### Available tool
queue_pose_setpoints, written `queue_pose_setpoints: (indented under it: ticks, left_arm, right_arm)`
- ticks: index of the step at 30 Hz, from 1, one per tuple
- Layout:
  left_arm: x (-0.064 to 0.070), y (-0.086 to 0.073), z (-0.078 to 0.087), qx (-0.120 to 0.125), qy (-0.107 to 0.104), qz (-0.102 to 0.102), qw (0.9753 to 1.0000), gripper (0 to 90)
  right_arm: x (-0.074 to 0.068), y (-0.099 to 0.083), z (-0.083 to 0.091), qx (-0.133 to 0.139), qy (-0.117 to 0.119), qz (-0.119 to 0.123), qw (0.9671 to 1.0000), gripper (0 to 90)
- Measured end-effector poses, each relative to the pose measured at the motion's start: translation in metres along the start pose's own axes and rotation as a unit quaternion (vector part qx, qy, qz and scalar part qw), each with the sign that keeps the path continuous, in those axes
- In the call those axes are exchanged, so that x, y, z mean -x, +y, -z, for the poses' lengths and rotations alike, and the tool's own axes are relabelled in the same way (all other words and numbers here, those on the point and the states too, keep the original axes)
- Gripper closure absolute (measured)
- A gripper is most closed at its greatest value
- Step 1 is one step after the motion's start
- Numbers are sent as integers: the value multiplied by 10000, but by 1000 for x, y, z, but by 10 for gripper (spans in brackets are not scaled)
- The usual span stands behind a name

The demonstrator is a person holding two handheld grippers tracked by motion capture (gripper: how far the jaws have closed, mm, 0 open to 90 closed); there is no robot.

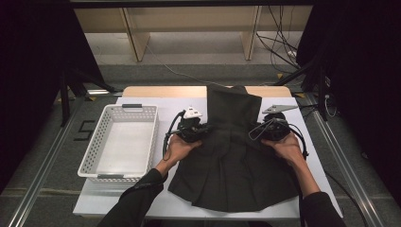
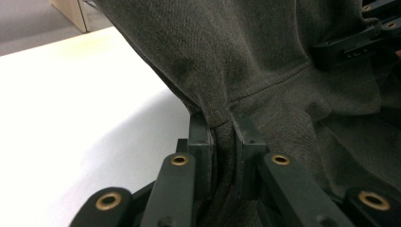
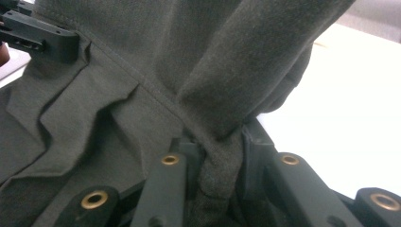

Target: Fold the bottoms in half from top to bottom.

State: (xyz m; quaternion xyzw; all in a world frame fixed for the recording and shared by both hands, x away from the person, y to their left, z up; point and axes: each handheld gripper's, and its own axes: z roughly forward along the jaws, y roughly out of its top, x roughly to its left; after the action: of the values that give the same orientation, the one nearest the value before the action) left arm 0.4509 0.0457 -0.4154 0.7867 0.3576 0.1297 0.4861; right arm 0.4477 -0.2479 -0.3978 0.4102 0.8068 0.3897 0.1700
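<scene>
White worktop [image 1: 198, 208] carries a dark pleated skirt [image 1: 231, 165] at centre, its top folded up toward 12 o'clock. White basket [image 1: 120, 142] sits at 9 o'clock, nothing in it. Skirt looks soft, light and floppy, likely to sag; best taken at the seamed waist edges. Left gripper [image 2: 220, 127] is clenched on cloth at the seam, right gripper [image 3: 220, 142] clamped on a bunched fold. Skirt's far end past the fold is hard to make out.
</scene>
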Motion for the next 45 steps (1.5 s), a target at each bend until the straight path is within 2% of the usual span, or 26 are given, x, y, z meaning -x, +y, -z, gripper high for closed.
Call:
queue_pose_setpoints:
  ticks: [5,12,17,22,29,37,45]
  left_arm:
    - [10,-2,12,10,18,-104,9999,801]
    - [22,-11,22,143,70,-295,9994,797]
    - [28,-18,30,62,-10,-401,9992,794]
    - [35,-28,38,21,-55,-522,9986,796]
    - [41,-41,44,-25,-138,-570,9983,795]
    - [45,-53,51,-73,-265,-578,9979,778]
    - [50,-62,58,-150,-397,-693,9967,754]
  right_arm:
    - [-10,-6,11,176,16,198,9996,754]
    - [-21,-16,25,322,40,399,9987,725]
    - [-30,-25,32,377,52,544,9978,725]
    - [-33,-33,39,448,200,484,9976,723]
    - [-42,-47,48,503,323,497,9970,724]
    - [-48,-59,55,529,442,523,9962,686]
    - [-56,-73,63,497,622,553,9953,653]
